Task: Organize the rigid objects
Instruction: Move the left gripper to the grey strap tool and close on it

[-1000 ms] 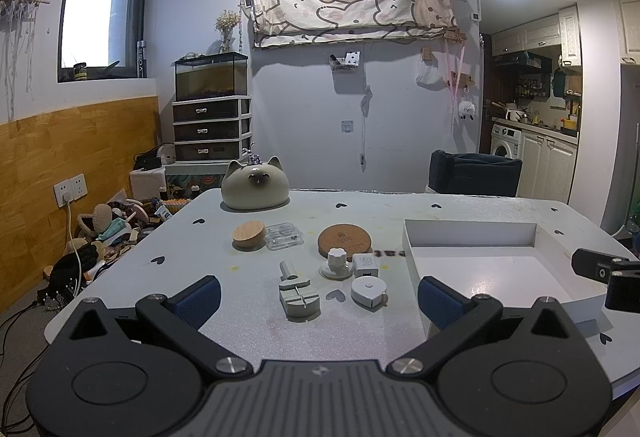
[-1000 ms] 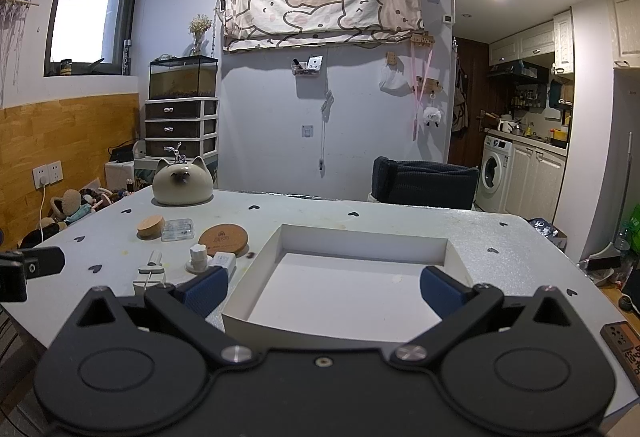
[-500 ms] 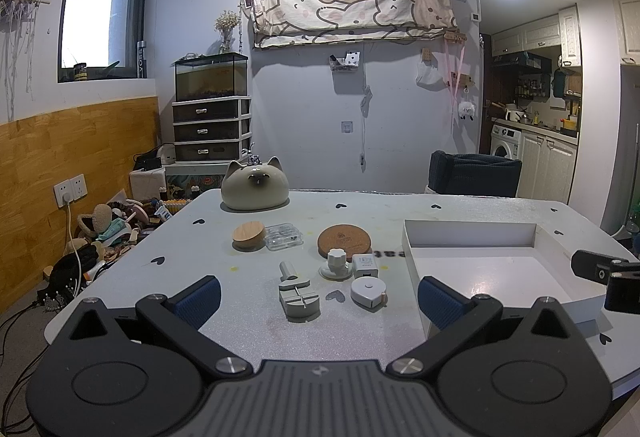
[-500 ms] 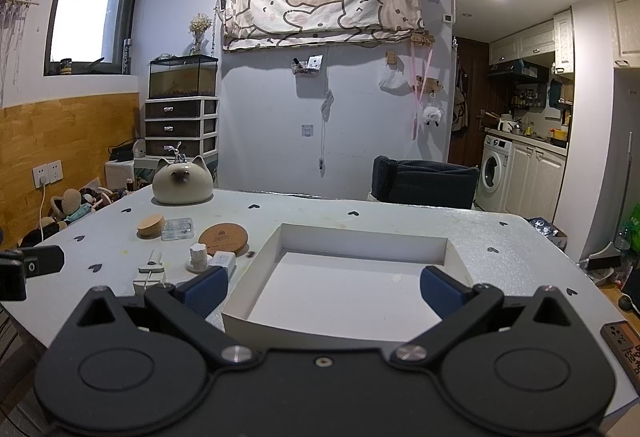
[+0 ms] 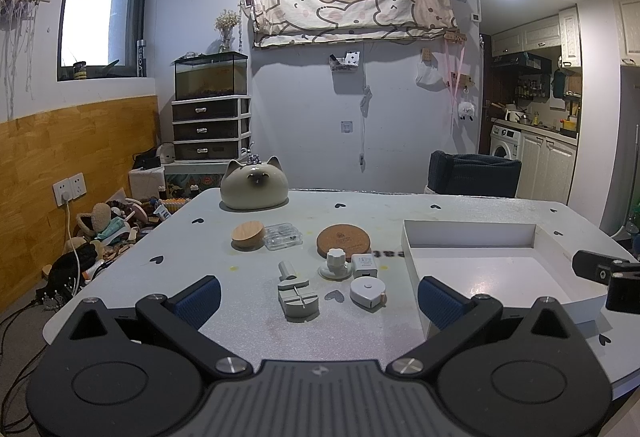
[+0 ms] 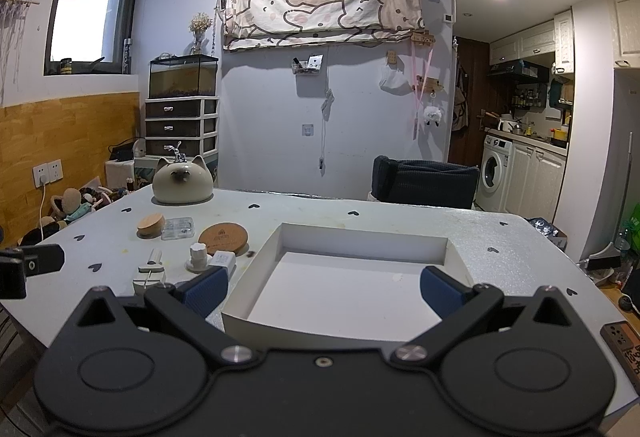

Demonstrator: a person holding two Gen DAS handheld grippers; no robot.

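Observation:
Small objects lie on the white table: a wooden lid (image 5: 248, 234), a clear plastic case (image 5: 283, 236), a cork coaster (image 5: 344, 239), a white knob (image 5: 335, 264), a white charger cube (image 5: 365, 266), a grey watch tool (image 5: 298, 294) and a white tape measure (image 5: 368, 291). An empty white box (image 5: 496, 269) stands to their right. My left gripper (image 5: 318, 303) is open near the table's front edge, facing the small objects. My right gripper (image 6: 324, 287) is open before the box (image 6: 352, 277), nothing between its fingers.
A cat-shaped ceramic pot (image 5: 255, 189) sits at the table's far left. A dark chair (image 5: 474, 175) stands behind the table. Clutter (image 5: 100, 233) covers the floor at left. A washing machine (image 6: 494, 173) and cabinets are at the right.

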